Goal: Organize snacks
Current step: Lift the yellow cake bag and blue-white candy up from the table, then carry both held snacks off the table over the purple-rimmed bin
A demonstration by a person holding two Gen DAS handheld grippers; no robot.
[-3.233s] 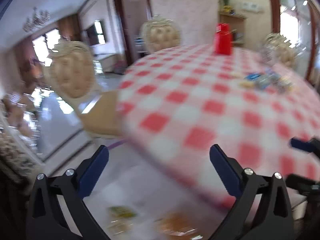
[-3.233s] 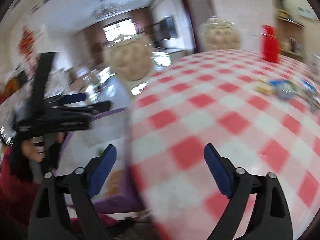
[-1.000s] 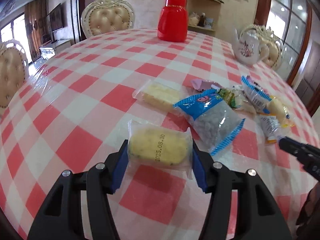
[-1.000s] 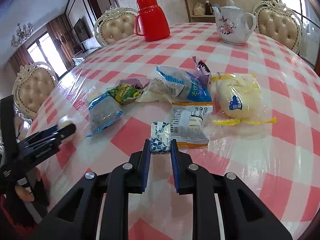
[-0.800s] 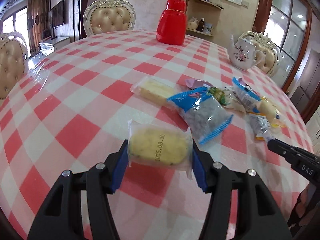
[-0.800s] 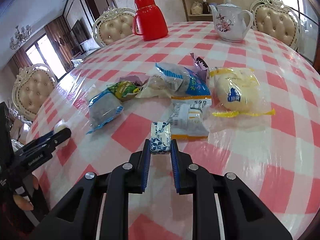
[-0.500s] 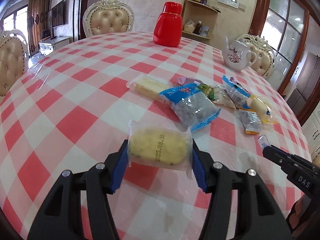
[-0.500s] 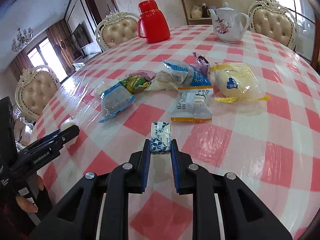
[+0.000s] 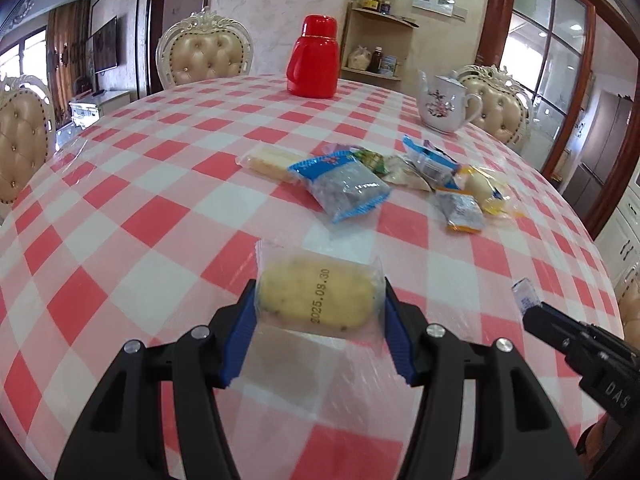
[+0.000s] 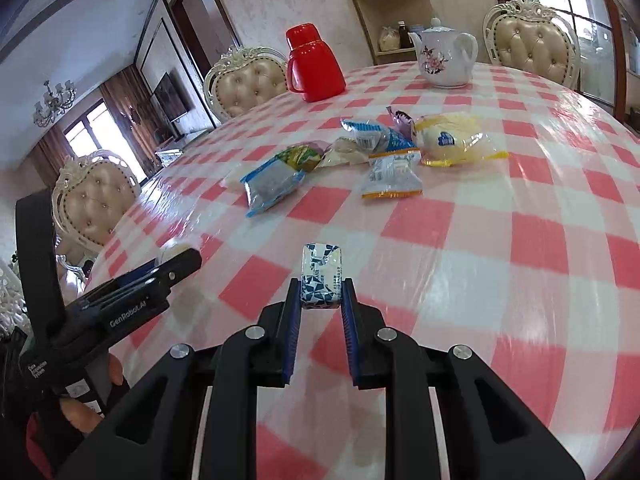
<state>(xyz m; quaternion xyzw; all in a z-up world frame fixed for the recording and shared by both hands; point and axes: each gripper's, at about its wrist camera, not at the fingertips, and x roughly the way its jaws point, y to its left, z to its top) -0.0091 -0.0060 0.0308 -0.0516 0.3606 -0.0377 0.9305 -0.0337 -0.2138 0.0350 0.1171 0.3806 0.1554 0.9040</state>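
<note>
Yellow cake in a clear date-stamped wrapper sits squeezed between the blue pads of the left gripper, whose jaws stand about half apart at lower centre of the frame. Jaws of the right gripper are nearly closed on a small blue-and-white candy, above the checked worktop. Only the right view shows a person's fingers (lower left); the loose snacks lie mid-frame in both.
</note>
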